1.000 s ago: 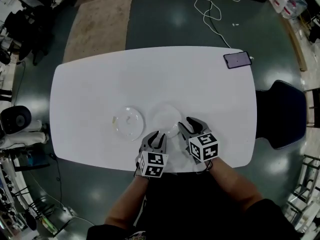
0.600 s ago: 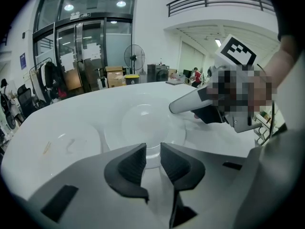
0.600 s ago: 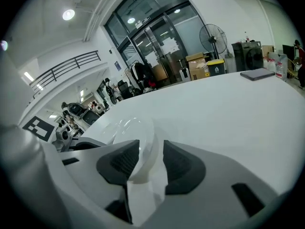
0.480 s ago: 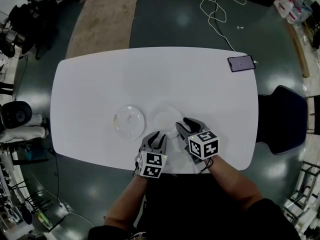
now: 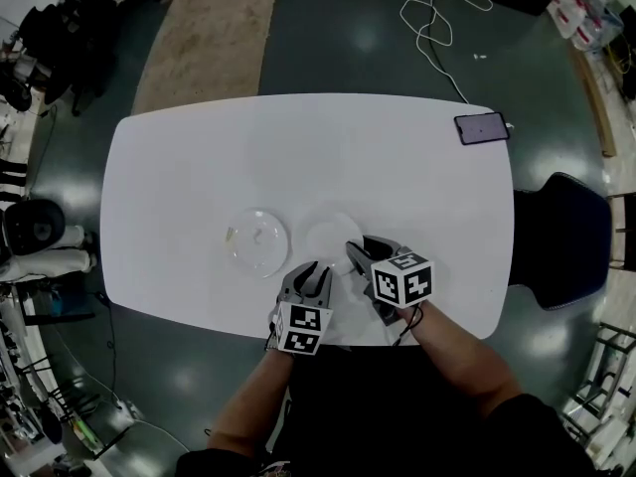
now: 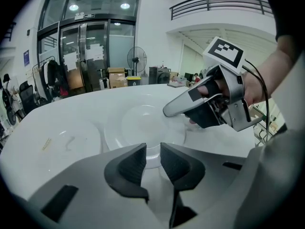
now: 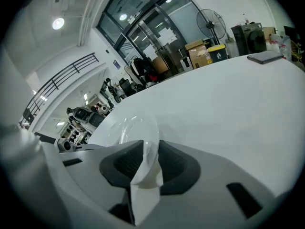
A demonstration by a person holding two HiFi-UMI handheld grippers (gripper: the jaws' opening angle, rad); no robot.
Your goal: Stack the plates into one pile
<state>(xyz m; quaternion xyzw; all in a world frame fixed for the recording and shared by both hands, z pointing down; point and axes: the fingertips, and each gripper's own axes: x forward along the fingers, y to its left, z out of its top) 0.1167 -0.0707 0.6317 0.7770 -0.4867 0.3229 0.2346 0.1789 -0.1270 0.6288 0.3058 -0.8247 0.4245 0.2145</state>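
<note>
Two clear plates lie side by side on the white table (image 5: 298,157). The left plate (image 5: 256,240) (image 6: 66,137) lies free. At the right plate (image 5: 331,238) (image 7: 133,128), my right gripper (image 5: 355,252) (image 7: 150,159) has just been closing, and its pads now press on the near right rim. That gripper also shows in the left gripper view, its fingers (image 6: 178,106) over the plate's right rim (image 6: 143,125). My left gripper (image 5: 314,270) (image 6: 152,159) hovers at that plate's near edge, with a narrow gap between its jaws and nothing held.
A dark phone (image 5: 482,127) (image 7: 265,57) lies at the table's far right corner. A dark blue chair (image 5: 561,237) stands off the right end. White cable (image 5: 432,18) trails on the floor beyond the table.
My right gripper has shifted a little left onto the right plate's rim and its jaws have narrowed onto it. The left gripper and both plates have kept their places.
</note>
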